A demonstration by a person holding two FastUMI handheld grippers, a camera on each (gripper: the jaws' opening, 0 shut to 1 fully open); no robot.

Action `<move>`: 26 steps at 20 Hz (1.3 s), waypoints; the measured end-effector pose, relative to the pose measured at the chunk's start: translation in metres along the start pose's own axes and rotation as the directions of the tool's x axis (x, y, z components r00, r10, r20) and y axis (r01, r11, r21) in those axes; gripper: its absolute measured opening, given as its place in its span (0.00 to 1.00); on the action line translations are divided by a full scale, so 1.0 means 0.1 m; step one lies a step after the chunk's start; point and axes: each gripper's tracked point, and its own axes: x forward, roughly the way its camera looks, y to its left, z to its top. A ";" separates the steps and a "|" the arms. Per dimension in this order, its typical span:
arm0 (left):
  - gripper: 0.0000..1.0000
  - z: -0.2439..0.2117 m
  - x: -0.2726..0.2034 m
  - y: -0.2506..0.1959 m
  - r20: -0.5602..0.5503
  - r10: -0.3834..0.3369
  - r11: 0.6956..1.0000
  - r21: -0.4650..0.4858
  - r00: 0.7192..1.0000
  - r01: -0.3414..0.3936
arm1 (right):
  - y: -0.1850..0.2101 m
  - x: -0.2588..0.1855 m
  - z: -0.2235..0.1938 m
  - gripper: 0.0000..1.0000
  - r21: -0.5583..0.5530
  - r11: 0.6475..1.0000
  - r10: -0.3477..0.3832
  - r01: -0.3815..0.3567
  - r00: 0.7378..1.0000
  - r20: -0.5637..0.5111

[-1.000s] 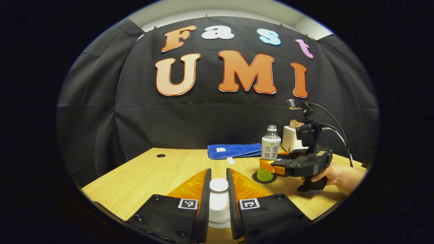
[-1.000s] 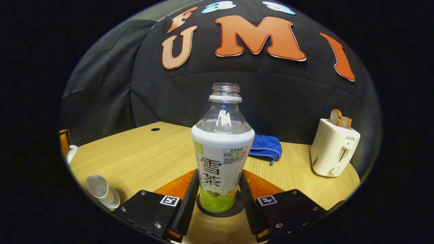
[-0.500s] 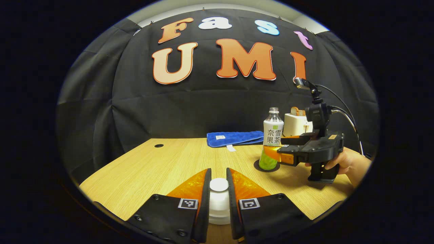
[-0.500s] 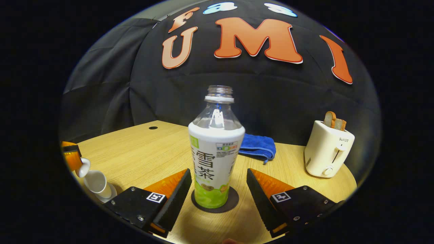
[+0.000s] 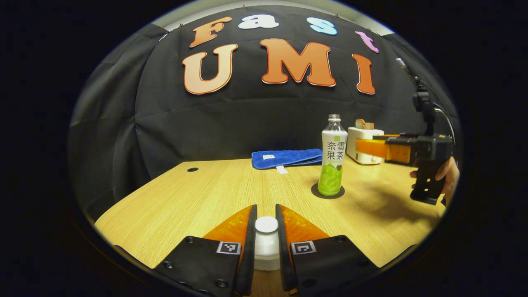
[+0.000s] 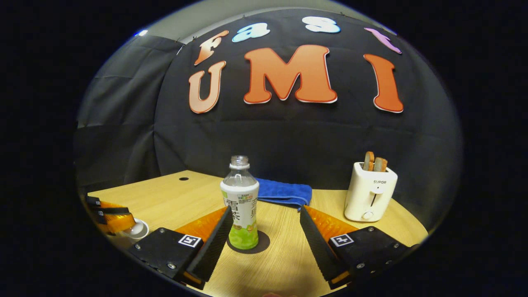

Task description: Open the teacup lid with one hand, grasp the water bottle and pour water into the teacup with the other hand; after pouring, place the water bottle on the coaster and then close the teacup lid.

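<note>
Now the water bottle (image 6: 240, 202) has been released onto the coaster (image 6: 261, 243); the right gripper (image 6: 264, 243) is spread and drawn back. The lid (image 5: 266, 239), apparently over the teacup, remains pinched by the left gripper (image 5: 266, 243).

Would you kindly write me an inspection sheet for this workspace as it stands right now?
Surface: wooden table with a small round hole near the back left.
Job's things: bottle, uncapped, upright on the dark coaster; lid in the left gripper; white cup at the table's left edge.
Clutter: blue cloth at the back; white toaster with bread in its slots.
Grippers: left gripper shut on the lid; right gripper open, clear of the bottle, held by a hand.
Cables: one cable at the right gripper's mount.
Surroundings: black cloth wall.
</note>
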 end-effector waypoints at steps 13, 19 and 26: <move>0.34 -0.05 0.04 -0.04 -0.001 -0.013 0.999 0.029 1.000 0.013 | -0.04 -0.46 0.22 0.98 0.021 1.000 -0.015 0.014 0.998 0.054; 0.56 0.30 -0.10 -0.02 0.102 0.006 0.997 0.077 0.995 -0.014 | 0.04 -0.59 0.41 0.98 0.022 1.000 -0.003 0.001 0.996 0.091; 0.81 0.99 -0.33 -0.06 0.276 0.014 0.998 0.058 0.961 -0.031 | 0.19 -0.75 0.56 0.98 0.009 1.000 0.000 -0.001 0.992 0.129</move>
